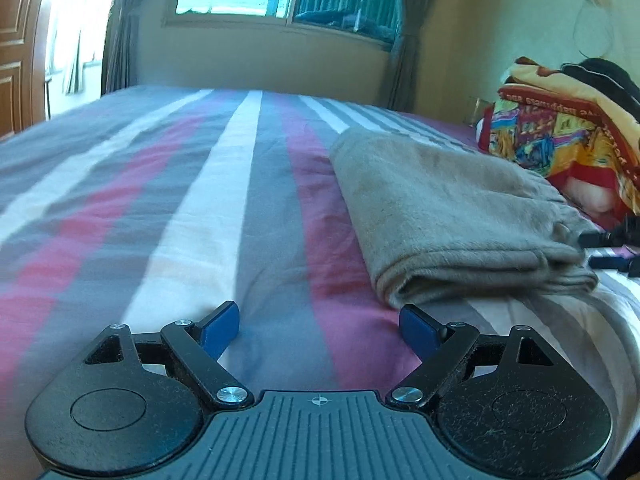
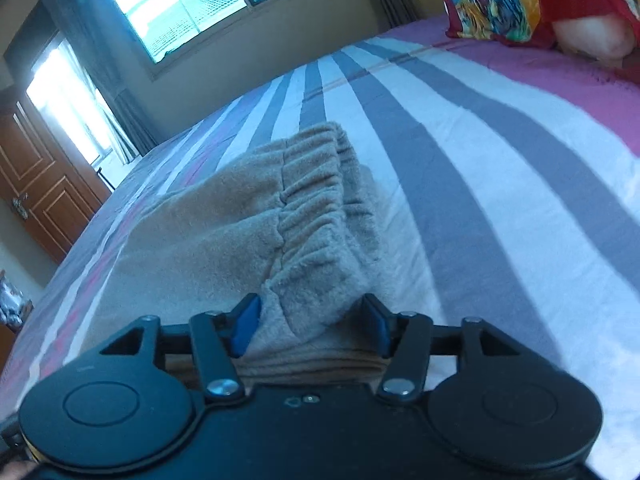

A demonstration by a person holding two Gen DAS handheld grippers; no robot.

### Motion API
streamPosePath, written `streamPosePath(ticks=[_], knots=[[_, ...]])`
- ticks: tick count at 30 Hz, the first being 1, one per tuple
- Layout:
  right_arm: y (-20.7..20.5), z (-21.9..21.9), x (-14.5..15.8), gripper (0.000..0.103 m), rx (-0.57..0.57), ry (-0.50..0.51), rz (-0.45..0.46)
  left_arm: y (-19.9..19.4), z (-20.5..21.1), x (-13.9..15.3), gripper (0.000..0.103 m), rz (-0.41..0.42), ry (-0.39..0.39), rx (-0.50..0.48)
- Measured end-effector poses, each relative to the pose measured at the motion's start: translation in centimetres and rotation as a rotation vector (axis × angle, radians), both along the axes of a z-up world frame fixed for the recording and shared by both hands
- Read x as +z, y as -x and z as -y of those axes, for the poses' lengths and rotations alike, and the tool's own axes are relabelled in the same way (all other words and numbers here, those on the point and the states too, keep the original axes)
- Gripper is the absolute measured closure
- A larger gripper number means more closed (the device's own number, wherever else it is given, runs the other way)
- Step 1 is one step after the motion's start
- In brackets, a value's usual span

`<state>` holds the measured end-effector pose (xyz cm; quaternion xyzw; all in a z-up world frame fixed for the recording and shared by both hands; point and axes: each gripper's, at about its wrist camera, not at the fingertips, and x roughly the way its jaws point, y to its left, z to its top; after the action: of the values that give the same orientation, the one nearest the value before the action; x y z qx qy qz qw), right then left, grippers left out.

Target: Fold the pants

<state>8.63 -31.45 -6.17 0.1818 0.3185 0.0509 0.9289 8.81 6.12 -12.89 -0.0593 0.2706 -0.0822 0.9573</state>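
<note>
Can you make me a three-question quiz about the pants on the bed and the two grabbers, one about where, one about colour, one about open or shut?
1. Where do the pants lie, seen from the left gripper?
A. ahead and to its right on the bed
B. on the floor
C. hanging at the window

2. What colour are the pants?
A. bright green
B. tan
C. black

3. How is the right gripper?
A. far from the pants
B. open, with pants cloth between its fingers
C. holding a pillow

Answers:
1 A, the folded pants sit on the striped bed to the right of the open, empty left gripper.
2 B, the fuzzy cloth looks tan in both views.
3 B, the blue pads stand apart on either side of the gathered waistband end.
</note>
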Motion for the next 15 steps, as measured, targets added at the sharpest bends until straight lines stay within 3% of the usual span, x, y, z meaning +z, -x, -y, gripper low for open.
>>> streamPosePath(ticks=[2,4,5,7,10,12,15], knots=[[1.4,0.7,1.0,0.044,-0.035,0.029,0.065,1.1,-1.2,1.0,0.016,0.032,0.082,0.005],[2.5,1.4,1.9,0.066,-0.055,0.064,0.129,0.8,-1.5,1.7,0.017,0.041,0.115,0.031],[2.6,1.6,2.0,0.070,-0.056,0.074,0.135,0.1,-1.5,1.8,0.018,0.028,0.136,0.037],[2.2,1.5,2.3,0.082,-0.052,0.122,0.149,-1.7,-1.2,1.8,0.045,-0.012,0.161,0.041],[1.2,0.0,2.5,0.080,-0.011,0.203,0.170,-4.7,-0.2,2.4,0.046,-0.014,0.195,0.032],[0.3,-0.9,2.9,0.071,0.015,0.261,0.188,-6.9,0.5,2.8,0.046,-0.028,0.208,0.011],[-0.9,-2.2,3.7,0.072,0.047,0.302,0.230,-9.3,1.6,2.8,0.046,-0.058,0.199,-0.023]])
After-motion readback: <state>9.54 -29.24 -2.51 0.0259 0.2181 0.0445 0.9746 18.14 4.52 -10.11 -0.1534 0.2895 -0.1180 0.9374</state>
